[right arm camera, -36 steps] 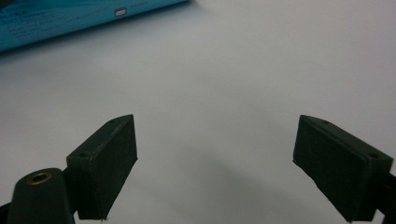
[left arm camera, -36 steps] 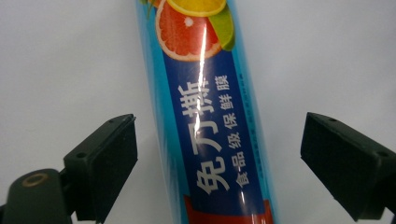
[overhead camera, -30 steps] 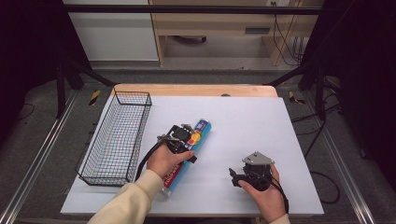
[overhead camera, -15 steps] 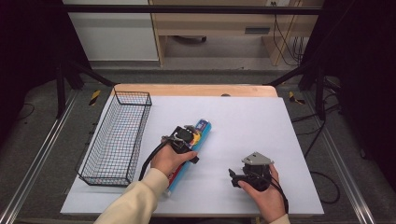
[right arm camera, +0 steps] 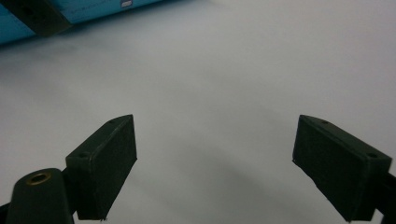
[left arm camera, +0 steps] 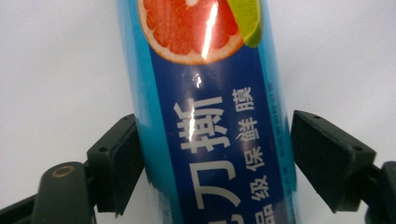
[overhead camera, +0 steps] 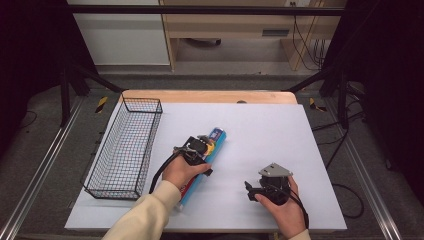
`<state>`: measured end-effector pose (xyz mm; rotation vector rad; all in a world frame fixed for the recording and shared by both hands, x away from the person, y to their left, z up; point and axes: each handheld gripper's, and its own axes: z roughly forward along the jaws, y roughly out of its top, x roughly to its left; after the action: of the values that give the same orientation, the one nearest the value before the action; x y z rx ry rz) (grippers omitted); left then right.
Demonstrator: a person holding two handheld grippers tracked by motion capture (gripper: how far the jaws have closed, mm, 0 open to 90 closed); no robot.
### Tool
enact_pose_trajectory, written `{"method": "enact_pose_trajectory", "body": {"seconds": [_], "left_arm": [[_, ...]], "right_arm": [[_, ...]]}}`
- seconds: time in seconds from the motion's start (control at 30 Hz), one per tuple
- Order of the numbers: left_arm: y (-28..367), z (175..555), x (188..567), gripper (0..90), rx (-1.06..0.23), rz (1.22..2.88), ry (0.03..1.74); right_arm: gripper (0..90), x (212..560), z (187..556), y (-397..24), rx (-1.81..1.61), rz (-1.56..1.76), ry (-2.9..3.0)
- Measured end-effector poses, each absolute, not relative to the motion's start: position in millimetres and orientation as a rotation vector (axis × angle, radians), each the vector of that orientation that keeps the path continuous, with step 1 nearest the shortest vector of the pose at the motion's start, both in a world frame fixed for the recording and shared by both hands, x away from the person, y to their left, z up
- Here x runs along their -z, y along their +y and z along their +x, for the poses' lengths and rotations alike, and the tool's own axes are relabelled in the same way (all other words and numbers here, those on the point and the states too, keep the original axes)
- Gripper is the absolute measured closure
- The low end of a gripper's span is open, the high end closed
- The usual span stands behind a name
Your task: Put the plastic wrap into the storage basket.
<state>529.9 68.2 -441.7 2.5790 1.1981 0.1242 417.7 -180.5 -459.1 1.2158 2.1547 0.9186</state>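
Observation:
A long blue cling-film box point(overhead camera: 218, 135) with a grapefruit picture lies on the white table point(overhead camera: 270, 130), running from the middle toward the near left. My left gripper point(overhead camera: 203, 148) sits over its far half, pointing down. In the left gripper view the box point(left arm camera: 205, 116) fills the gap of the left gripper point(left arm camera: 215, 158). The jaws have just been closing, and both pads now meet the box's long sides. My right gripper point(overhead camera: 253, 191) rests low near the front right, apart from the box. Its jaws point(right arm camera: 215, 163) stand wide open over bare table, with the box point(right arm camera: 84, 11) farther off.
A black wire basket point(overhead camera: 125, 145) stands along the table's left side, a short way left of the box. A wooden strip point(overhead camera: 210, 96) borders the far edge. Black frame legs and cables stand beyond the table.
The left hand has shifted only slightly over the box. The right hand has kept still. The box lies where it lay.

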Motion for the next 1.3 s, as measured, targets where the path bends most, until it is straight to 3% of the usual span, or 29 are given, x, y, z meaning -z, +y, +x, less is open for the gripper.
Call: {"method": "enact_pose_trajectory", "body": {"seconds": [0.37, 1.3], "left_arm": [[69.6, 530.5, 443.0, 26.6, -0.143, 2.563, 1.206], [70.1, 531.3, 444.1, 28.8, -0.136, 2.539, 1.249]], "right_arm": [[13.9, 459.9, 417.6, -179.1, -0.917, 1.230, 2.163], [14.0, 461.5, 417.8, -178.2, -0.909, 1.220, 2.184]]}}
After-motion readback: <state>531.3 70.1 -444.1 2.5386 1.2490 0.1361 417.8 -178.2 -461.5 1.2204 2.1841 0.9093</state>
